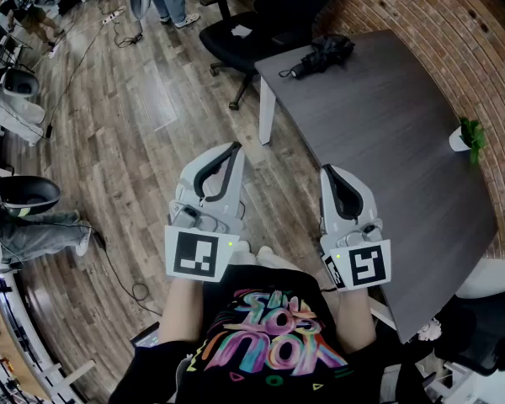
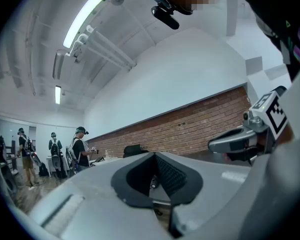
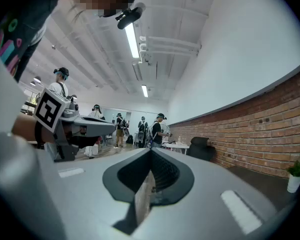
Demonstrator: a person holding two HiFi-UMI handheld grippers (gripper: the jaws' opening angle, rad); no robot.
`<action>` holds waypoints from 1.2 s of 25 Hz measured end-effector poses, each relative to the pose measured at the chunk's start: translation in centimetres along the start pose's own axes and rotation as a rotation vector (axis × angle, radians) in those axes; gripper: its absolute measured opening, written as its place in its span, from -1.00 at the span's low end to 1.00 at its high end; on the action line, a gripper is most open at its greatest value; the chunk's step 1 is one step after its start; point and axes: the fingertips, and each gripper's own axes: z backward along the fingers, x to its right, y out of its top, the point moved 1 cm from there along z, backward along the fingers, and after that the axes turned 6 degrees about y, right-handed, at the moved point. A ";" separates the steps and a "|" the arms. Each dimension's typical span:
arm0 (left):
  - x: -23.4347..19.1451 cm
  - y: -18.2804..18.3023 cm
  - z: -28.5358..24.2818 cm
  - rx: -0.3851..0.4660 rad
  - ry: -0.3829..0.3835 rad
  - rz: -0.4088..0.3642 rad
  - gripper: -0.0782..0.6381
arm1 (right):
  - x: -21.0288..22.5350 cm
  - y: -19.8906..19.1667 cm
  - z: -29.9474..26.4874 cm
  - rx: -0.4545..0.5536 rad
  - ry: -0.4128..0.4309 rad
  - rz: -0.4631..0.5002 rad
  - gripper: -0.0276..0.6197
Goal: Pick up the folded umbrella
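**Head view.** Shows the umbrella (image 1: pixel 320 57), black and folded, lying at the far left corner of the table (image 1: pixel 387 150), with its handle end toward the left edge. Puts the left gripper (image 1: pixel 233 148) over the floor (image 1: pixel 135 124), off the table's left edge, with its fingers closed tip to tip on nothing. Puts the right gripper (image 1: pixel 327 170) beside it at the table's near left edge, fingers likewise pressed together and empty. Sets the umbrella well ahead of both pairs of fingers, farther up the table and touching neither. Also takes in a chair (image 1: pixel 261 15) just beyond the umbrella's corner and a plant (image 1: pixel 467 137) at the table's right edge, beside the wall (image 1: pixel 454 23).

**Left gripper view.** Looks level along closed fingers, with the tips of the left gripper (image 2: pixel 155 155) meeting and nothing gripped. Catches the right gripper (image 2: pixel 212 145) alongside at the right, the brick wall (image 2: pixel 190 129) behind, and people (image 2: pixel 80 149) standing far off at the left. Cannot pick out the umbrella here for certain.

**Right gripper view.** Looks level along the right gripper (image 3: pixel 150 150), fingers shut on each other and holding nothing. Has the left gripper (image 3: pixel 112 126) alongside at the left, the chair (image 3: pixel 202 148) ahead by the wall (image 3: pixel 260 129), and the plant (image 3: pixel 294 176) at the far right. Gives no sure sight of the umbrella here either.
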 end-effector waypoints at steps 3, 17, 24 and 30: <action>0.4 0.1 -0.1 0.000 0.003 -0.013 -0.78 | 0.7 -0.2 0.7 0.003 -0.010 -0.007 -0.92; 0.8 -0.9 -1.5 -0.019 0.029 -0.031 -0.78 | 2.4 -1.9 0.2 -0.008 0.012 -0.032 -0.91; -3.2 -2.2 -5.8 -0.003 0.017 -0.031 -0.78 | 3.4 -3.0 -5.7 -0.024 0.011 -0.044 -0.91; -9.1 -3.1 -11.3 -0.006 -0.006 -0.008 -0.78 | 4.8 -2.5 -13.3 -0.030 -0.012 -0.043 -0.91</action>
